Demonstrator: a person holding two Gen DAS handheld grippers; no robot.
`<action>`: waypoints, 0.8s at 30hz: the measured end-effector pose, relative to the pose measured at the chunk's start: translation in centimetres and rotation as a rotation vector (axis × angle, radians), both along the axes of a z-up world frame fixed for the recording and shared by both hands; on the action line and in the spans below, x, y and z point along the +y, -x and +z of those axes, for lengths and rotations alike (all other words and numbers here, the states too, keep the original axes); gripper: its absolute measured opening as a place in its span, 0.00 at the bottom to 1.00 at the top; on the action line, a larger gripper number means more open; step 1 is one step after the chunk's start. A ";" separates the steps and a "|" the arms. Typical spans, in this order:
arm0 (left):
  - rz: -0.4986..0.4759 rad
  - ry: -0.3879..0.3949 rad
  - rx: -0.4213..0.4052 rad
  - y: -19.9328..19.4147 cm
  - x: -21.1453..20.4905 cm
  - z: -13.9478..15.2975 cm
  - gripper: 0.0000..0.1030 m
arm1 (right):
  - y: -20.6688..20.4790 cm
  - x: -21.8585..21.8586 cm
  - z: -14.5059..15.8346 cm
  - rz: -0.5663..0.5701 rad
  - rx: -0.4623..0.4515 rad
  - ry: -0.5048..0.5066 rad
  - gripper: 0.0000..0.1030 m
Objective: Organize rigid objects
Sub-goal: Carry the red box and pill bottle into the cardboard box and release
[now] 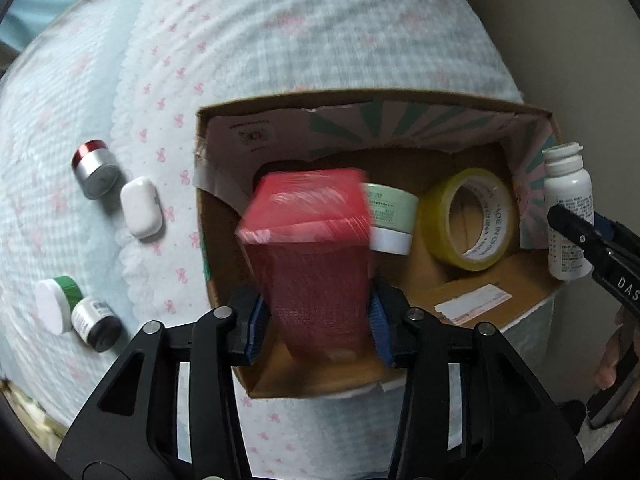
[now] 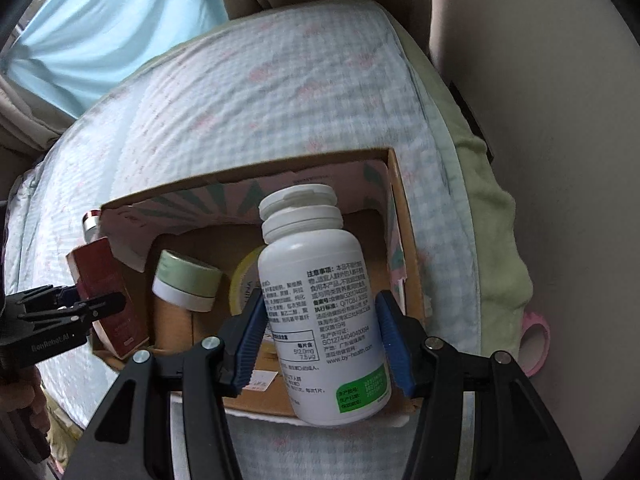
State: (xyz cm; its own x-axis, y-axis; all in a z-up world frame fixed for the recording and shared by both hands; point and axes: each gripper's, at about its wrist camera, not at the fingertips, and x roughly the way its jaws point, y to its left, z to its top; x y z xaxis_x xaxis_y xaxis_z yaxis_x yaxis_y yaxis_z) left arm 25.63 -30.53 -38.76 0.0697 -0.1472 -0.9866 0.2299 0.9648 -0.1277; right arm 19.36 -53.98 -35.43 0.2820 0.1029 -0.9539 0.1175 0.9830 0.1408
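Partly done: the left hand-held gripper (image 1: 316,312) clamps a red box (image 1: 308,248) and the right hand-held gripper (image 2: 320,344) grips a white bottle (image 2: 320,312), both over the cardboard box (image 1: 400,98) below them (already holding a green jar (image 1: 390,216) and tape roll (image 1: 468,220)). Four small containers (image 1: 96,174) wait on the bed to the left gripper's left.

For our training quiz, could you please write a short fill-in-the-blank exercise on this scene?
1. The left gripper holds a ____ box.
2. The right gripper holds a white ____.
3. The roll of yellow tape lies inside the ____ box.

Missing words: red; bottle; cardboard
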 end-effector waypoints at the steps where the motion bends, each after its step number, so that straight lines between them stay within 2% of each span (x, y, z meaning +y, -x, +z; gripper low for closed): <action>1: -0.013 -0.017 -0.004 0.0 -0.2 -0.2 0.36 | -0.1 0.0 -0.2 -0.007 0.006 -0.001 0.49; 7: -0.052 0.000 -0.007 0.1 -0.9 -0.6 0.36 | -0.6 0.2 -1.2 -0.007 0.035 0.019 0.50; 9: -0.045 0.003 -0.015 0.3 -0.8 -0.4 0.42 | -0.6 0.1 -1.2 -0.025 0.021 0.025 0.52; 11: -0.041 0.001 -0.029 0.3 -0.6 0.2 0.98 | -0.5 0.0 -0.6 -0.049 0.006 0.037 0.83; 12: -0.034 0.016 -0.053 0.4 -0.3 1.0 1.00 | -0.4 -0.2 -0.2 -0.067 -0.009 0.047 1.00; 14: -0.025 0.039 -0.067 0.5 0.2 1.8 1.00 | 0.0 -0.7 0.5 -0.101 -0.031 0.024 1.00; 17: -0.016 0.023 -0.066 0.7 1.2 2.4 1.00 | 0.4 -1.1 1.1 -0.134 -0.054 -0.014 1.00; 24: 0.040 0.020 -0.068 2.1 3.9 3.6 1.00 | 1.0 -0.8 2.1 -0.150 -0.059 -0.008 1.00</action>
